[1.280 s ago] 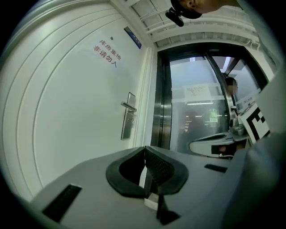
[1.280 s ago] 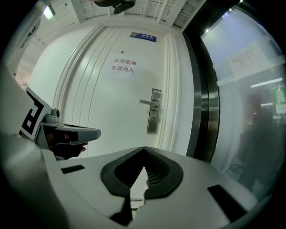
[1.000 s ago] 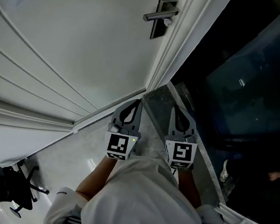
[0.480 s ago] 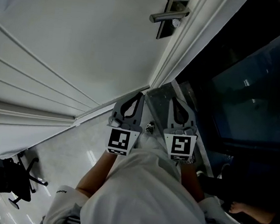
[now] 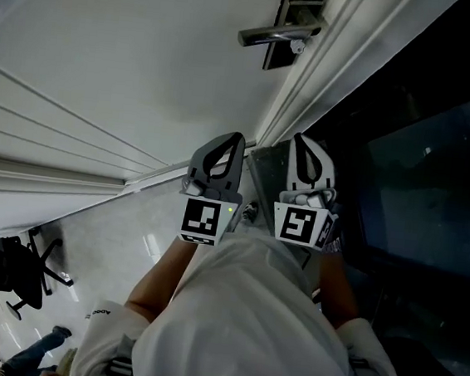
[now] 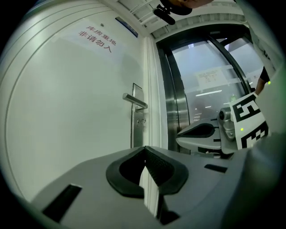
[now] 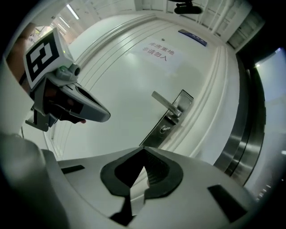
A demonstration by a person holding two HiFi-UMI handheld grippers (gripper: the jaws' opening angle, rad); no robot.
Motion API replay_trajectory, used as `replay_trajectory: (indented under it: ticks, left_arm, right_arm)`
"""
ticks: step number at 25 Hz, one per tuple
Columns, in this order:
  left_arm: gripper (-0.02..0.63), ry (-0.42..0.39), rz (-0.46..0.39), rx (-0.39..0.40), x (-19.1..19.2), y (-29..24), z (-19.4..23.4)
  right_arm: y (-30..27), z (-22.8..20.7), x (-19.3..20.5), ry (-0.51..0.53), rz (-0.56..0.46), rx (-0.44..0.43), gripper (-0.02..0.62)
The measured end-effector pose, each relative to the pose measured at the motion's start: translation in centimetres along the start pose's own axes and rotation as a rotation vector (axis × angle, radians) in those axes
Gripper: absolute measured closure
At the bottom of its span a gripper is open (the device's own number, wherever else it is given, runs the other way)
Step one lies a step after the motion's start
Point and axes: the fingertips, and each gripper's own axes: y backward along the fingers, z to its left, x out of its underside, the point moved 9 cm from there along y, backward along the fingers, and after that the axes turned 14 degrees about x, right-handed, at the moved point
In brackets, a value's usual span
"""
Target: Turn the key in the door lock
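The white door (image 5: 131, 64) carries a silver lever handle (image 5: 272, 35) on a steel lock plate (image 5: 286, 17). Just below the lever a small key (image 5: 297, 46) sits in the lock; it also shows as the key (image 6: 140, 121) in the left gripper view and the key (image 7: 165, 129) in the right gripper view. My left gripper (image 5: 235, 138) and right gripper (image 5: 303, 140) are side by side, pointing at the door and well short of the lock. Both are shut with nothing between their jaws. In their own views the left gripper (image 6: 145, 149) and the right gripper (image 7: 145, 151) have meeting tips.
A white door frame (image 5: 314, 74) and a dark glass panel with steel frame (image 5: 421, 161) stand to the right of the door. A black office chair (image 5: 9, 272) is at lower left. Red lettering (image 6: 98, 38) is on the door above the handle.
Both grippers have moved forward toward the door, and the handle now lies nearer to them in the head view. The right gripper has rolled a little. Jaws stay shut.
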Motion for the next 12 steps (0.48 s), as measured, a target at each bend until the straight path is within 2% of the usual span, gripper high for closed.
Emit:
replay_trajectory:
  ticks: [7,12]
  left_arm:
    - [0.597,-0.018,-0.007,-0.072,-0.8,-2.6,-0.9]
    - [0.597,-0.009,0.003,-0.089,-1.6,-3.6,0.3]
  right_arm:
    - [-3.9,-3.1,-0.4,0.168,-0.097,-0.019,0.603]
    - [-7.3,-3.9,-1.9,0.317,-0.071,0.003,0.603]
